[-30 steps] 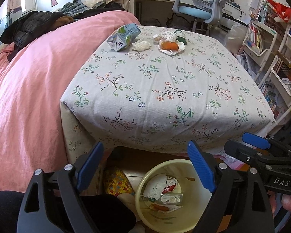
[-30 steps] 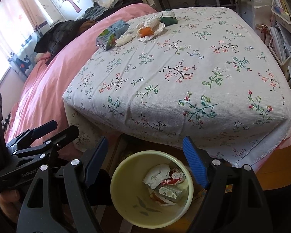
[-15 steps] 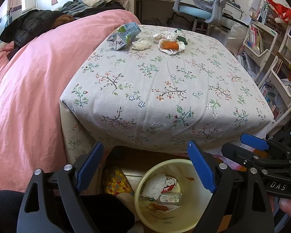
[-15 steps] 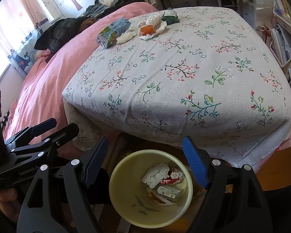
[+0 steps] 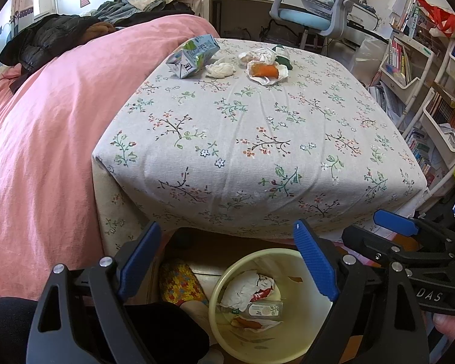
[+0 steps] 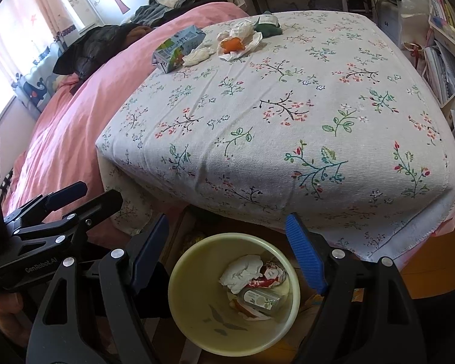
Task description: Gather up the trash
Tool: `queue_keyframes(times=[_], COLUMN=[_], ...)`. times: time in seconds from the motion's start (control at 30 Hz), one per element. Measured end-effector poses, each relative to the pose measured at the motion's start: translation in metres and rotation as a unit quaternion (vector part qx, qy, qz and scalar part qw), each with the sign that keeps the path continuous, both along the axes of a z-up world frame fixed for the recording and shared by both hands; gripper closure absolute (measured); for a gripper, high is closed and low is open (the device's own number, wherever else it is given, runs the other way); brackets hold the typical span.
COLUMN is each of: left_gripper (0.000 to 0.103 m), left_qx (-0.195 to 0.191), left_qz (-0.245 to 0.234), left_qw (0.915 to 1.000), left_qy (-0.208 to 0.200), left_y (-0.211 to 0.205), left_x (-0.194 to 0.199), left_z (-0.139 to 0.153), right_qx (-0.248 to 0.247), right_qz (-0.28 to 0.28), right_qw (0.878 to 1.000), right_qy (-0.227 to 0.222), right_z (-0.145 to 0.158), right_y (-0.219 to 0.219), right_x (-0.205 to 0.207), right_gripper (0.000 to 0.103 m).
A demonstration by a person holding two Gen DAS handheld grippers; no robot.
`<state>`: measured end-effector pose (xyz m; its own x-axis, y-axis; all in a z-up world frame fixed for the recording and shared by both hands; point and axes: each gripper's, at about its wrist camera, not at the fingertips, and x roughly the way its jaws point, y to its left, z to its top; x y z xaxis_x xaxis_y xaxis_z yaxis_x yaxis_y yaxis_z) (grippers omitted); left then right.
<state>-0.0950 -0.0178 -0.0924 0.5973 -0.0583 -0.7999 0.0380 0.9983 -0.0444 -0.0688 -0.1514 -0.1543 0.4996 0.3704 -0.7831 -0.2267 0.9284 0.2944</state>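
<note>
Floral table [image 5: 257, 139] holds crumpled milk carton [image 5: 192, 56], tissue wads [image 5: 220, 69].

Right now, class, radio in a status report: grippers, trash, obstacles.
Left gripper and right gripper open, empty, above bin. Carton, tissue, wrappers on far tablecloth. Nothing in the way.

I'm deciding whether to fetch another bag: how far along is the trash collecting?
Done: the bin already holds crumpled paper and a small bottle. In hand: nothing; left gripper and right gripper are open and empty. Left: carton, tissue wad, orange-filled wrapper and dark green item on the table.
</note>
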Motion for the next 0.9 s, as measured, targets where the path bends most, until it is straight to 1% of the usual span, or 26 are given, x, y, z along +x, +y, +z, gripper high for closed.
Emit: queue_keyframes(times=[0.3,0.6,0.77,0.9], left_gripper=[0.018,0.018,0.018,0.018], left_qx=[-0.004,-0.017,-0.022,-0.026], left_qz=[0.003,0.012,0.027,0.044], left_qw=[1.0,0.9998,0.9991,0.998], left_qy=[-0.002,-0.006,-0.023,-0.038], left_y=[-0.001,0.008,0.017,0.03], left_x=[-0.003,0.0,0.002,0.015], left_z=[0.001,0.004,0.012,0.023], right_qx=[-0.004,-0.008,0.008,0.021], right_qz=[0.002,0.004,0.001,0.003], right_qw=[1.0,1.0,1.0,0.999], right_qy=[-0.002,-0.013,-0.028,-0.035], right_z=[0.0,0.004,0.013,0.024], right_y=[0.001,0.004,0.0,-0.004], right_x=[0.0,-0.002,-0.003,0.002], right_gripper=[0.027,0.027,0.027,0.027])
